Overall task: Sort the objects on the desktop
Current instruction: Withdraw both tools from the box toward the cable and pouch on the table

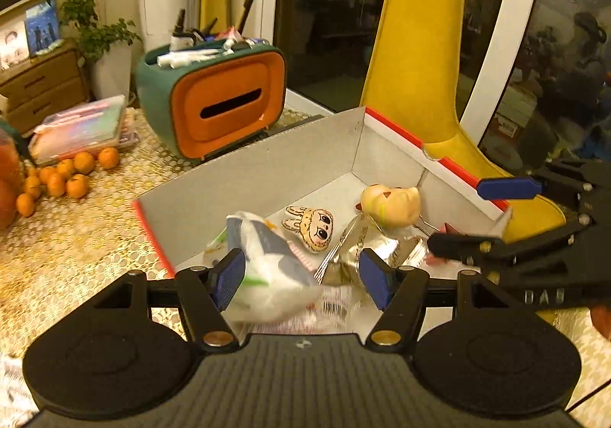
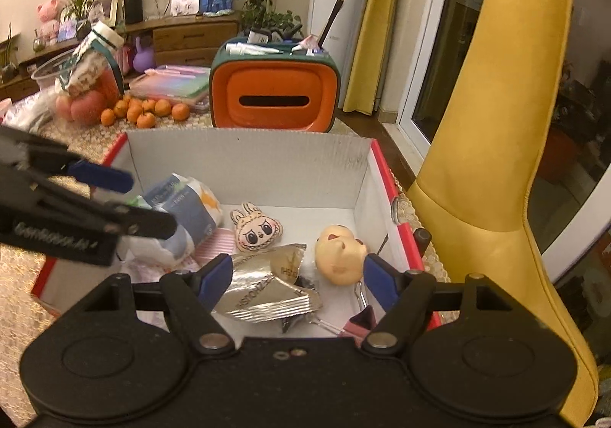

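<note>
Hovering over the white cardboard box (image 1: 244, 175) on the bench (image 1: 76, 248), the left tool (image 1: 303, 277) spread wide, blue pads flanking a tissue pack (image 1: 267, 267) without pinching it; blurred there, so hard to say whether lying in the box or dropping. Judging it light, soft and crushable, its plastic wrap slippery: best pinching across the narrow middle, gently. Right tool (image 2: 298, 281) also released, gaping over a crinkled foil pouch (image 2: 267, 284) at the box's near side; probably thin, springy, slick, so taking by a flat edge.

Lying further in: a bunny-face plush charm (image 2: 257, 227), soft and easy, and a rigid doll head (image 2: 340, 256) towards the right wall, rounded and likely to squirt out.

Showing only in the right view: a pink binder clip (image 2: 361, 323) at the near right corner, and the pack's printed face. Showing better in the left view: the tangerines (image 1: 57, 175) far left.
</note>
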